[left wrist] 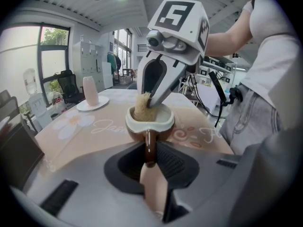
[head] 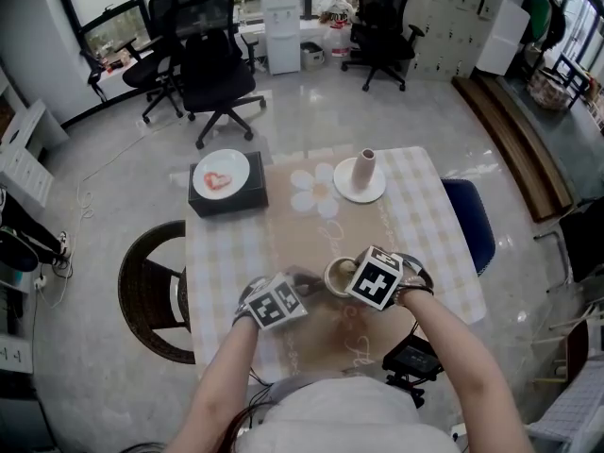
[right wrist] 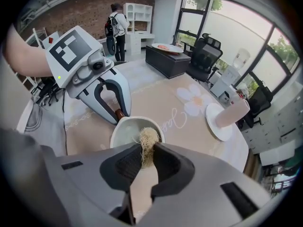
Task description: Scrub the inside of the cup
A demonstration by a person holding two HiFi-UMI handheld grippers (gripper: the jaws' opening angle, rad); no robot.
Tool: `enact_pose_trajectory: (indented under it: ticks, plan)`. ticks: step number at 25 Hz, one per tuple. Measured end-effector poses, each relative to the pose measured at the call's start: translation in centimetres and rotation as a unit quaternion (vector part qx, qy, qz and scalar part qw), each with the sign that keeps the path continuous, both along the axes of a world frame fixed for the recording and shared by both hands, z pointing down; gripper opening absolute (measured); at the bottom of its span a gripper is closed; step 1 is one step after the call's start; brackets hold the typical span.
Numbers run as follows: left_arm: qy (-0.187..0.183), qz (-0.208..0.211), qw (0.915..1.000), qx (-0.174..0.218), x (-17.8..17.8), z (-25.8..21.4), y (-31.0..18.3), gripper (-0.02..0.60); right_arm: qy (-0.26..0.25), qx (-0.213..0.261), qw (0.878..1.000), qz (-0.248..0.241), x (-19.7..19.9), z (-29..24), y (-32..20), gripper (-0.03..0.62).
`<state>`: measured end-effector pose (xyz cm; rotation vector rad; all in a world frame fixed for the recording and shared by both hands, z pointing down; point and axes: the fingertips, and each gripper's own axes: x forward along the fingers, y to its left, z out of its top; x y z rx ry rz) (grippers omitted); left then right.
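A brown cup with a cream inside (head: 336, 276) (left wrist: 149, 119) (right wrist: 131, 132) stands on the table near the front edge. My left gripper (head: 304, 282) (left wrist: 149, 150) is shut on the cup's brown handle (left wrist: 149, 145). My right gripper (head: 351, 274) (right wrist: 147, 151) is shut on a tuft of pale fibre scrubber (right wrist: 148, 141) (left wrist: 143, 107). The scrubber reaches down into the cup's mouth in the left gripper view. How far down it goes is hidden by the rim.
A pink vase (head: 364, 169) stands on a white plate (head: 360, 190) at the back of the checked table (head: 427, 225). A black box with a white plate (head: 221, 174) on it sits at the back left. A round chair (head: 151, 291) is at the left; office chairs (head: 215, 64) stand beyond.
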<state>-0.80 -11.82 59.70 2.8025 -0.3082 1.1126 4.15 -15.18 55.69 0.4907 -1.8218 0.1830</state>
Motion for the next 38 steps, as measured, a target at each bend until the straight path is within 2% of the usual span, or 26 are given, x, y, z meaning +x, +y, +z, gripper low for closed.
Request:
enact_pose_trajectory:
  ticks: [4,7,14,20,25,27,35,38]
  plan:
    - [0.005,-0.002,1.0,0.0,0.1,-0.3,0.0,0.066,0.017,-0.051,0.998,0.019,0.2,0.1,0.6,0.063]
    - [0.009,-0.007,0.9999,0.002,0.1,-0.5,-0.1,0.066,0.011,-0.099,0.994,0.045,0.5,0.0,1.2,0.063]
    - [0.009,-0.012,0.9999,0.001,0.2,-0.1,-0.1,0.066,-0.068,-0.182,0.976,0.101,-0.1,0.2,2.5,0.063]
    - [0.011,-0.018,0.9998,0.003,0.2,0.1,-0.1,0.066,-0.144,-0.225,0.953,0.143,-0.9,0.3,3.0,0.063]
    - [0.012,-0.017,0.9998,0.004,0.4,-0.1,-0.1,0.066,-0.224,-0.264,0.918,0.195,-1.2,0.1,2.8,0.061]
    - [0.009,-0.017,0.9998,0.003,0.3,-0.1,-0.1,0.066,-0.255,-0.269,0.905,0.211,-1.3,0.0,2.6,0.061]
    - [0.015,-0.023,0.9996,0.005,0.2,-0.1,-0.1,0.066,-0.349,-0.243,0.865,0.266,0.2,-1.7,1.5,0.061]
    - [0.018,-0.029,0.9994,0.01,0.1,0.0,-0.2,0.066,-0.368,-0.221,0.859,0.28,1.2,-2.6,1.2,0.061]
